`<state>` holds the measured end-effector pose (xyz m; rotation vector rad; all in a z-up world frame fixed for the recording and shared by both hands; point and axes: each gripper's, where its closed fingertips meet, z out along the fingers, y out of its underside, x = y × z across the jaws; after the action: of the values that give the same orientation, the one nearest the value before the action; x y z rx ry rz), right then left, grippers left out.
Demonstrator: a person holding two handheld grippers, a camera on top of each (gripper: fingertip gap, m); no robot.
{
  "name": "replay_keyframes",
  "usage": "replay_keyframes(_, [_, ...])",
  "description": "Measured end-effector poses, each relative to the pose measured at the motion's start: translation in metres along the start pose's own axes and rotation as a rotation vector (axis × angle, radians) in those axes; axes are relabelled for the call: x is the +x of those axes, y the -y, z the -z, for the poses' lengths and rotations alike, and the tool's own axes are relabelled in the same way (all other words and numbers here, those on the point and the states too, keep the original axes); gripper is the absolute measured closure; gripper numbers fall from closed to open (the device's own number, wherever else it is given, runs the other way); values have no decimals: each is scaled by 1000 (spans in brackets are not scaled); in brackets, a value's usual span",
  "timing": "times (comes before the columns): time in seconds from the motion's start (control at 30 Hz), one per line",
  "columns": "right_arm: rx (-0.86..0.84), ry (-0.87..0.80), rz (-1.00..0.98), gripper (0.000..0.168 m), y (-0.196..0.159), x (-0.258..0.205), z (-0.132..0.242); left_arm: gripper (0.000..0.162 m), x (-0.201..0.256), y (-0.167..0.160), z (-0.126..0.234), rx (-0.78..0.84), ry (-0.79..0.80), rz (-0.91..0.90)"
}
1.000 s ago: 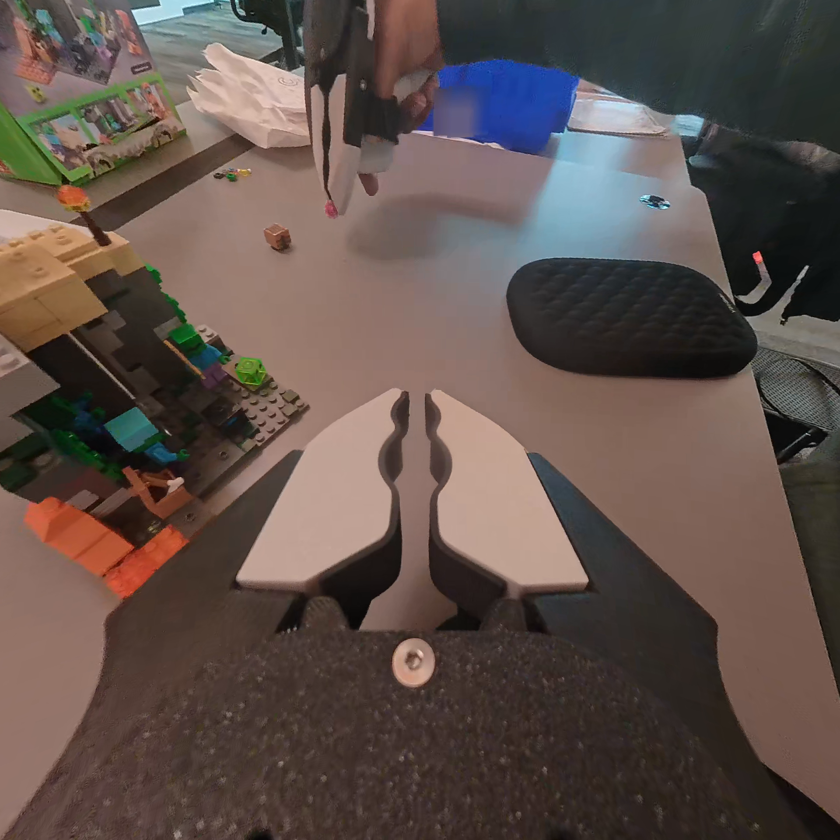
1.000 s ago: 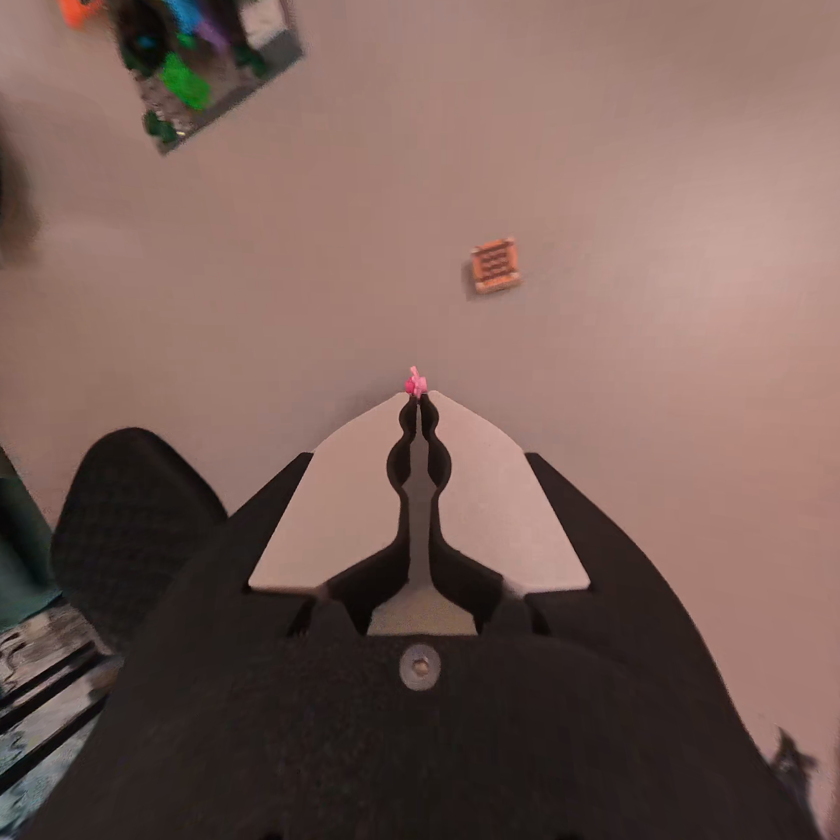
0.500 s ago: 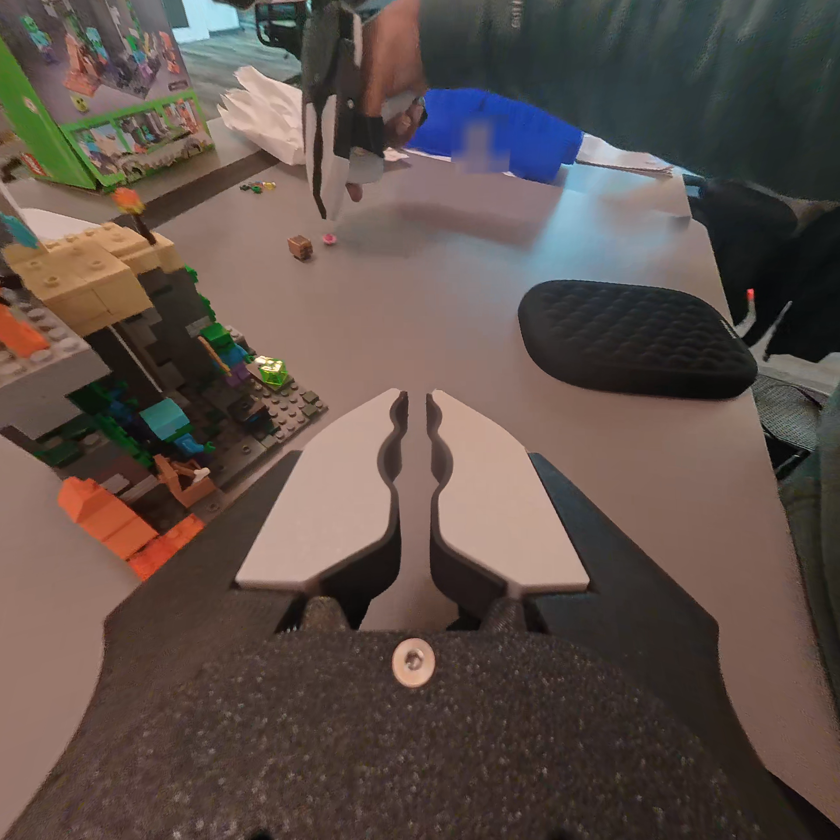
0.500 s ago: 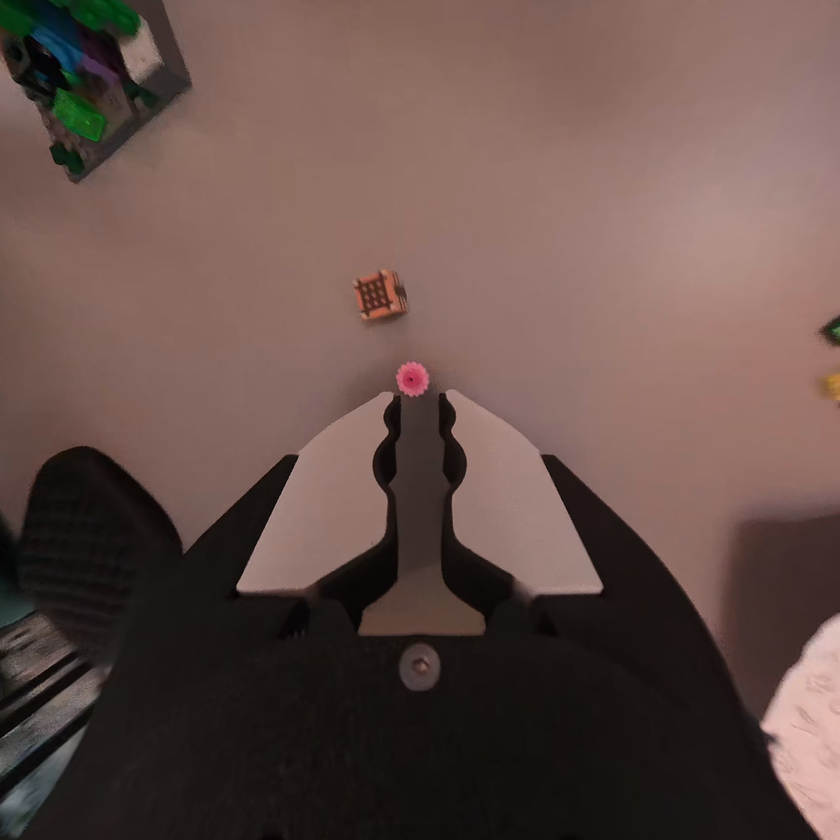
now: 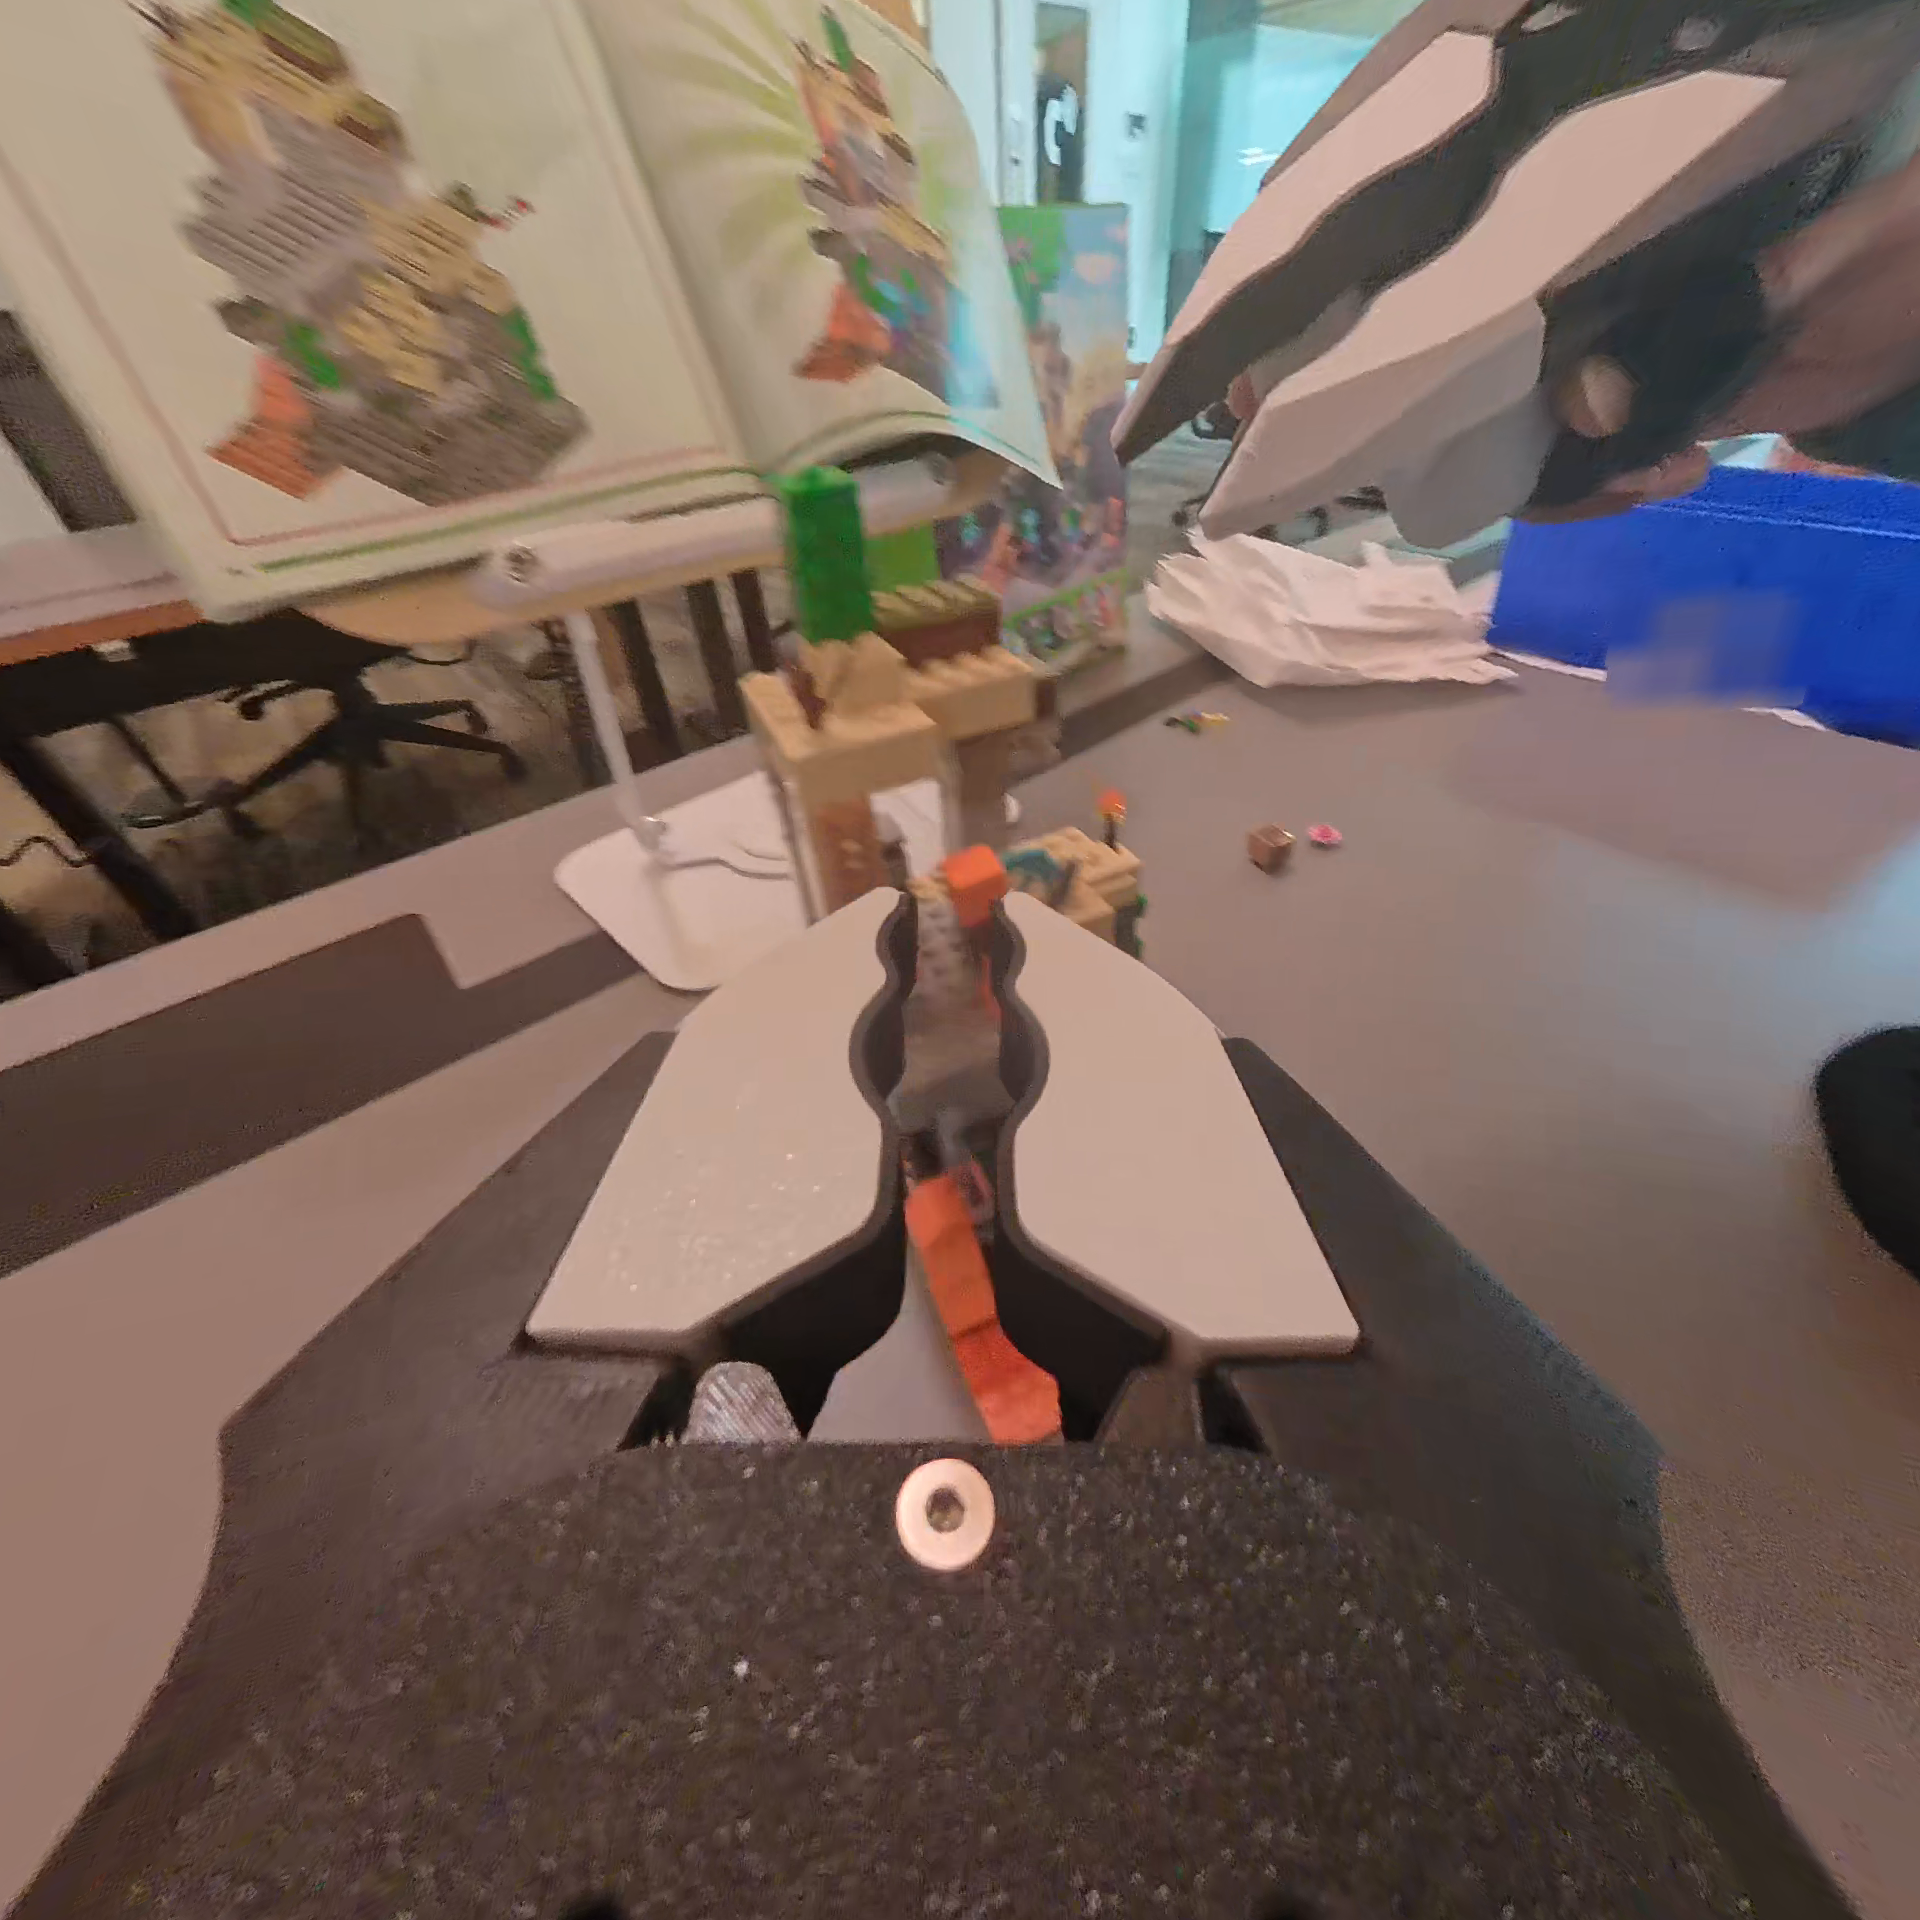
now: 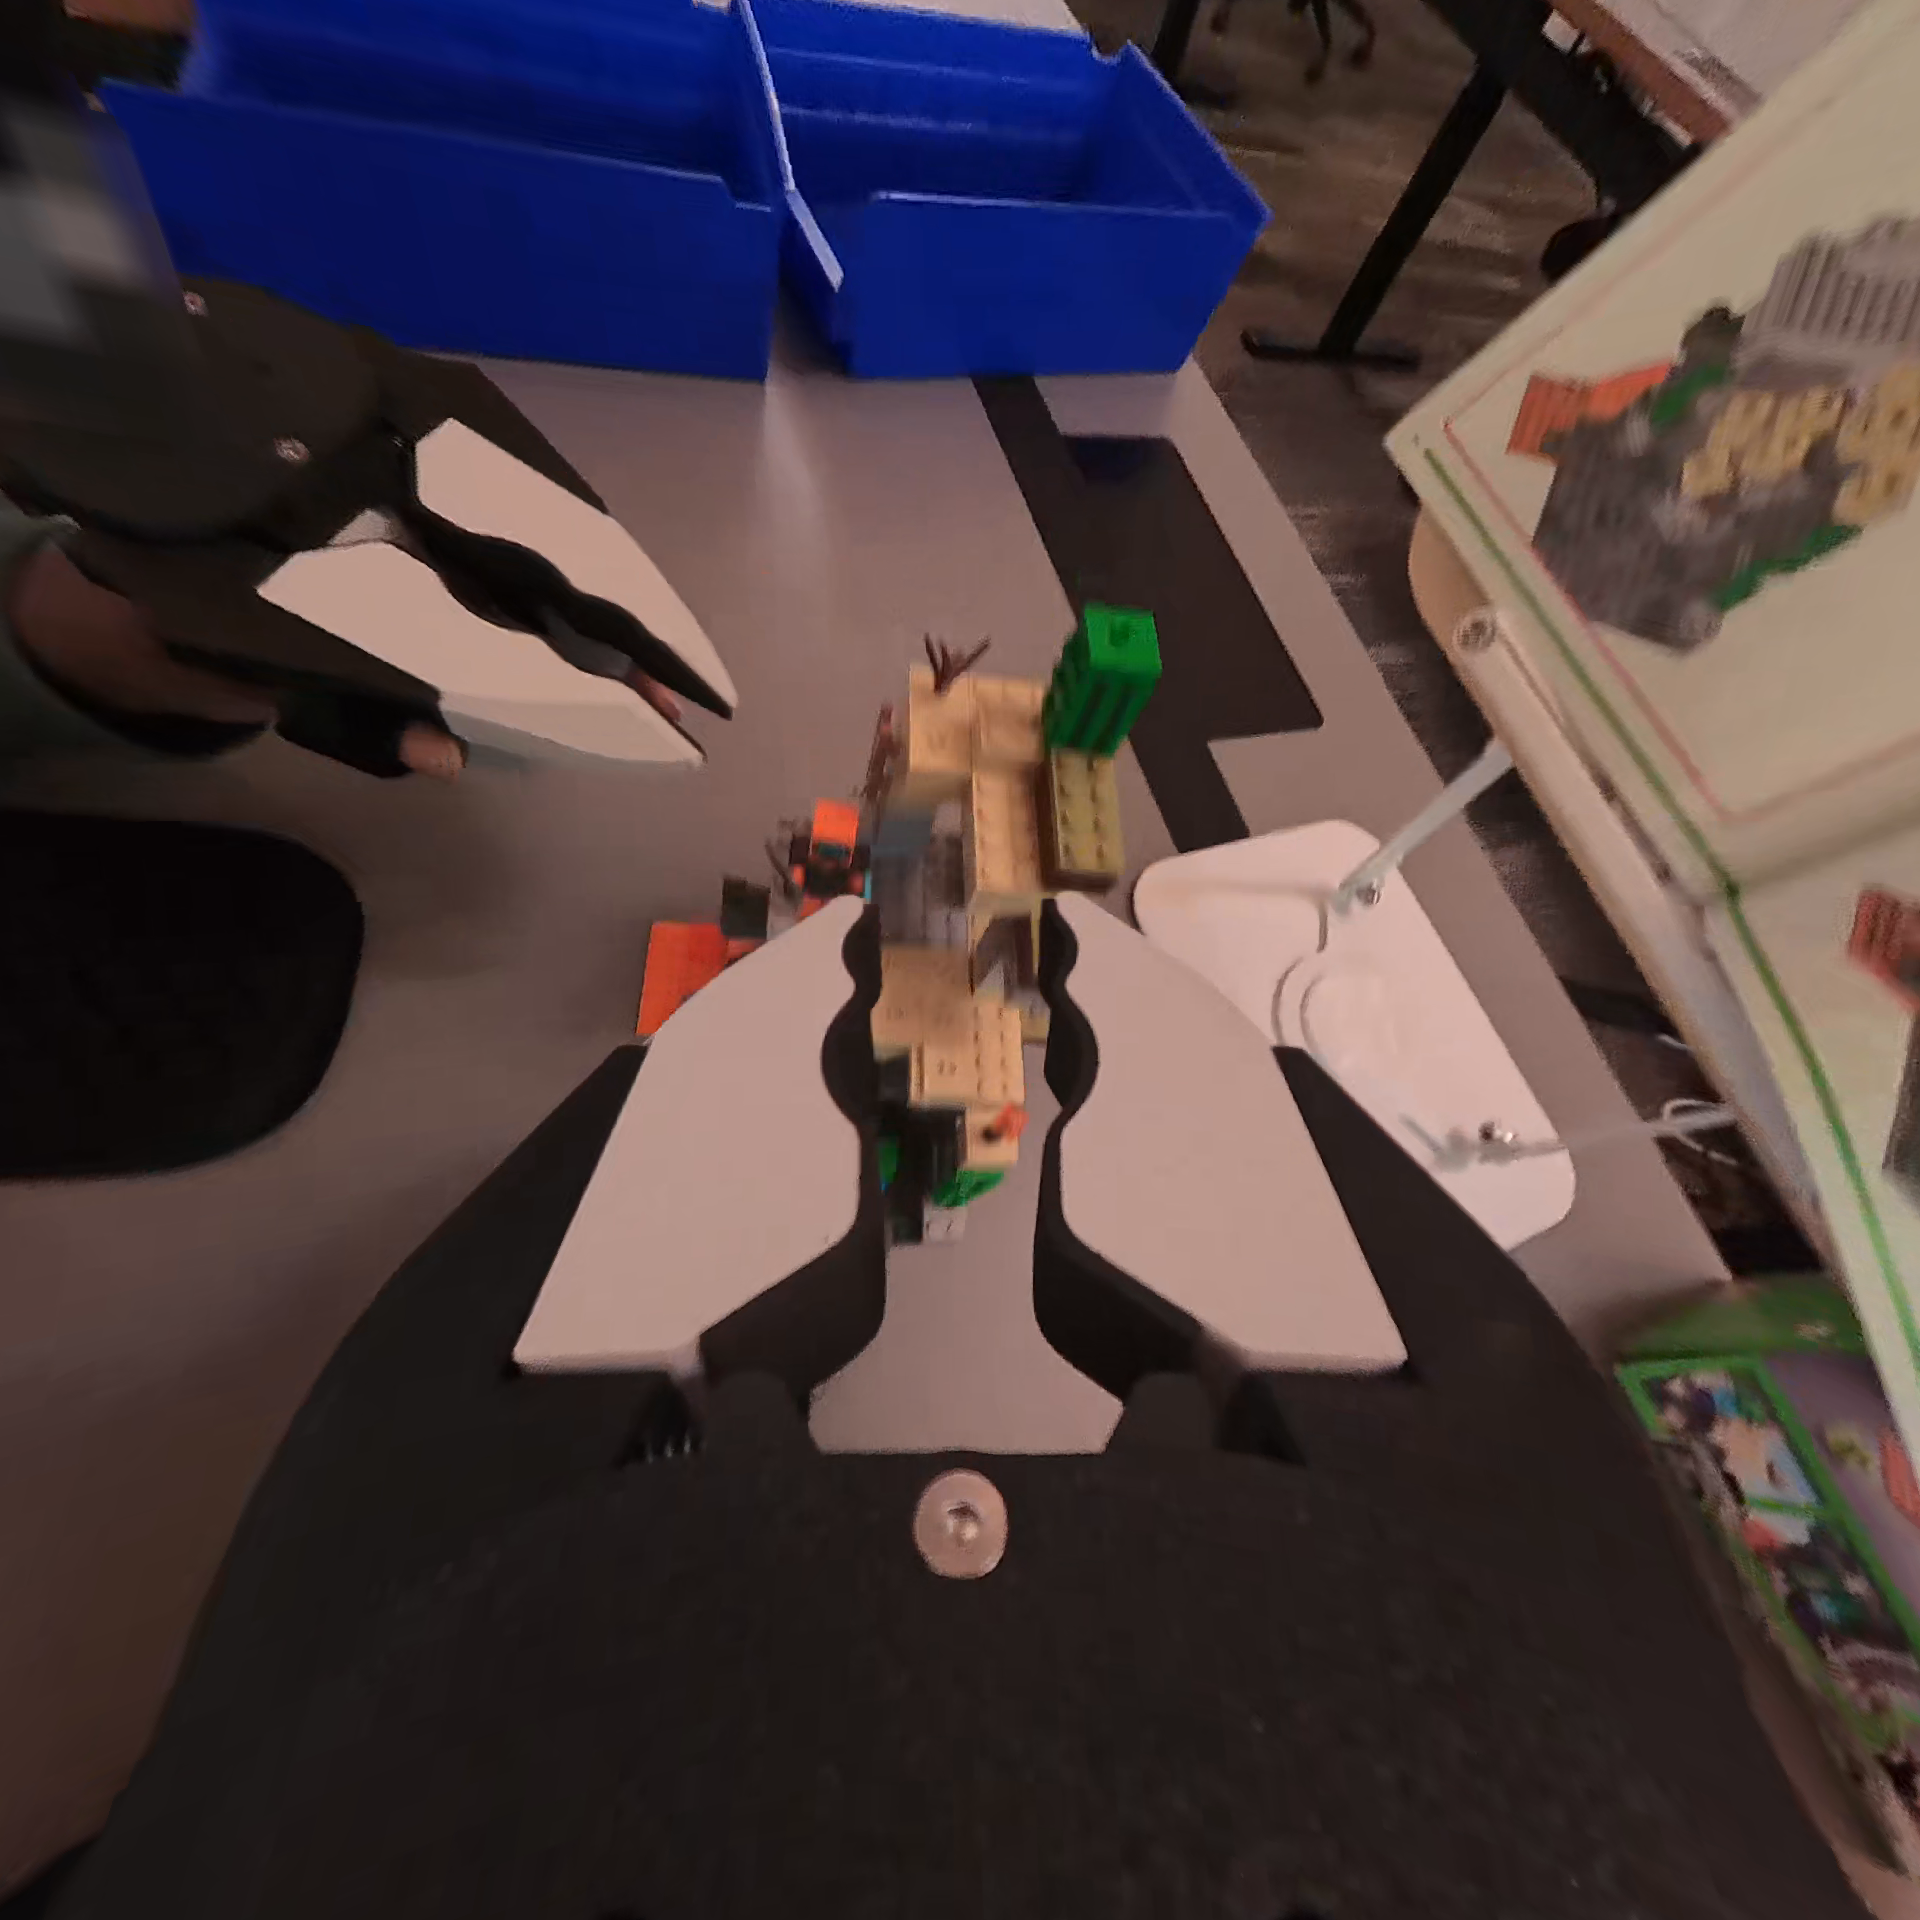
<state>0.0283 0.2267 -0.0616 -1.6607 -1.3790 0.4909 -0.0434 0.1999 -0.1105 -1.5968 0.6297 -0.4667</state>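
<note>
A brick model of tan, grey and orange bricks with a green cactus stands on the grey table. My right gripper is open and empty, hovering above the model, which shows through its jaws. It also shows in the left wrist view, high at the right, holding nothing. My left gripper is slightly open and empty. The model shows beyond and below its fingers. In the right wrist view the left gripper hangs in the air left of the model. A small pink flower piece lies beside a brown cube.
An open instruction booklet rests on a white stand behind the model. Blue bins line the far table edge. A black pad lies to the left. White bags and a green box sit nearby.
My right gripper opened and left the pink flower piece on the table by the brown cube, then swung over above the model. My left gripper turned toward the model and opened a little.
</note>
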Motion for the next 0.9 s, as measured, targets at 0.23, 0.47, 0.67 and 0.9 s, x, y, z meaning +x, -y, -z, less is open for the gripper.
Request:
replay_keyframes(0.23, [-102,-58,-33,135,27,32,-43,130,-31,3,-31,-50,2,-25])
replay_keyframes(0.47, [-197,30,-78,137,22,32,-60,127,-25,-5,-53,-81,-82,-77])
replay_keyframes(0.67, [-222,103,-129,150,24,31,-61,137,-25,-6,-56,-91,-113,-97])
replay_keyframes(0.9, [-162,228,-328,152,24,32,-59,138,-24,-6,-56,-88,-117,-91])
